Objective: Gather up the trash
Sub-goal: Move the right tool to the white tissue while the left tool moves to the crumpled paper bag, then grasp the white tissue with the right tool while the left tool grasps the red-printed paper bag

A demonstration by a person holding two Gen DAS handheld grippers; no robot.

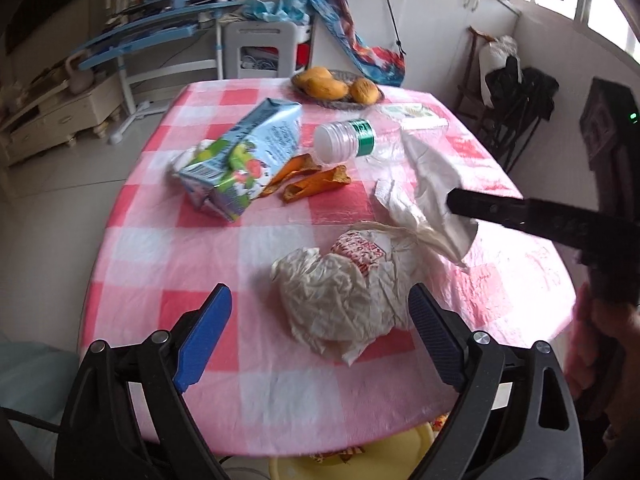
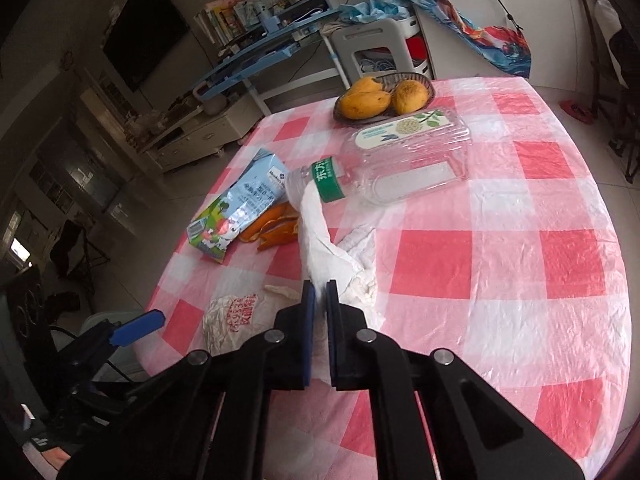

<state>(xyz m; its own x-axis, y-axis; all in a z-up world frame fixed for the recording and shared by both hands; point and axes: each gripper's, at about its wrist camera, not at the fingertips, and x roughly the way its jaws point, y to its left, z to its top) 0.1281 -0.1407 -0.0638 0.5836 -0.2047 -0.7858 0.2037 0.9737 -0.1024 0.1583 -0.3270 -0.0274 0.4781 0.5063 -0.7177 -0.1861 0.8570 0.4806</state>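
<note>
Left wrist view: left gripper (image 1: 320,320) with jaws wide apart at bottom centre, around crumpled wrapper (image 1: 340,292) on checked table (image 1: 168,248). At right edge, right gripper (image 1: 460,204) pinching white tissue (image 1: 432,184).

Right wrist view: right gripper (image 2: 320,292) closed on white tissue (image 2: 320,248), lower centre. Plastic bottle (image 2: 360,180) and milk carton (image 2: 240,208) lying above, left of centre.

Crumpled white tissue (image 2: 320,256) lifted off cloth, crushed wrapper (image 1: 340,300), tipped milk carton (image 1: 240,156), orange peels (image 1: 312,180), lying bottle (image 1: 348,140)
</note>
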